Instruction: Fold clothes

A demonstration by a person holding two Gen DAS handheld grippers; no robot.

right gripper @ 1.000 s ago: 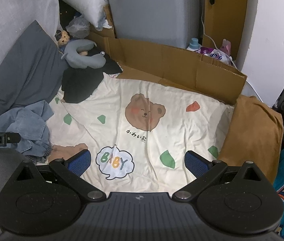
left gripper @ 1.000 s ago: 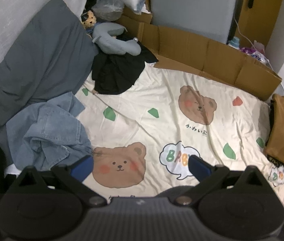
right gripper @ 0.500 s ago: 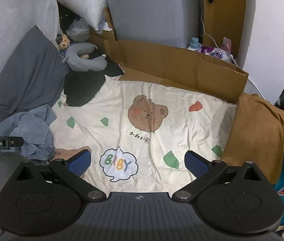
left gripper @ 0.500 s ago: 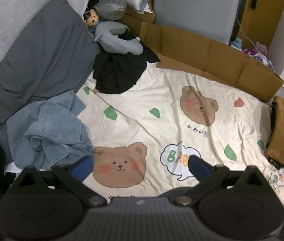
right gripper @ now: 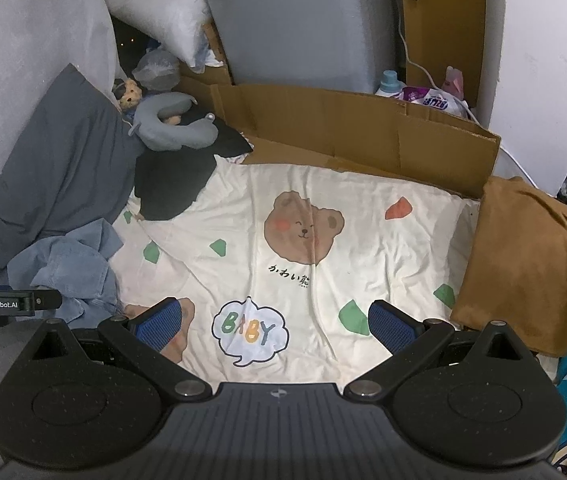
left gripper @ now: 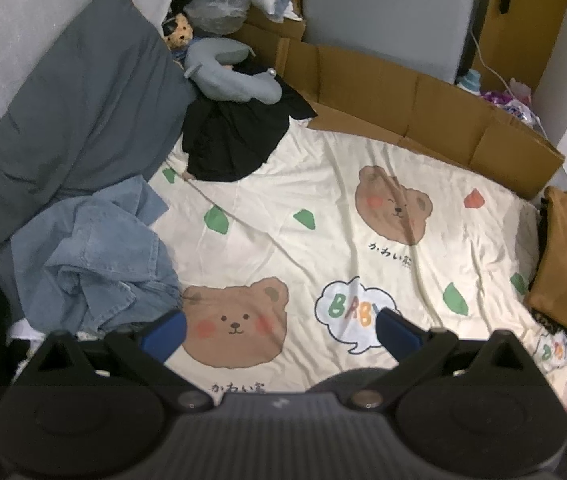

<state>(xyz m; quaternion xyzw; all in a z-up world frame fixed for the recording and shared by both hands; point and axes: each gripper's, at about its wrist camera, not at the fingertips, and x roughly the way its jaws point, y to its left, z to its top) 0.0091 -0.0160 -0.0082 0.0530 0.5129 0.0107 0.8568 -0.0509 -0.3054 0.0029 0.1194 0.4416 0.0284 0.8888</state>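
Both wrist cams sit high above the near edge of the bear-print sheet, tilted down and fwd toward the cardboard wall at the far side; neither is close to the fabric. Left cam looks from further left, so the denim heap and grey pillow fill its left side, while right cam sits further right and takes in more of the brown blanket. Shared: sheet, "BABY" bubble, black garment, cardboard
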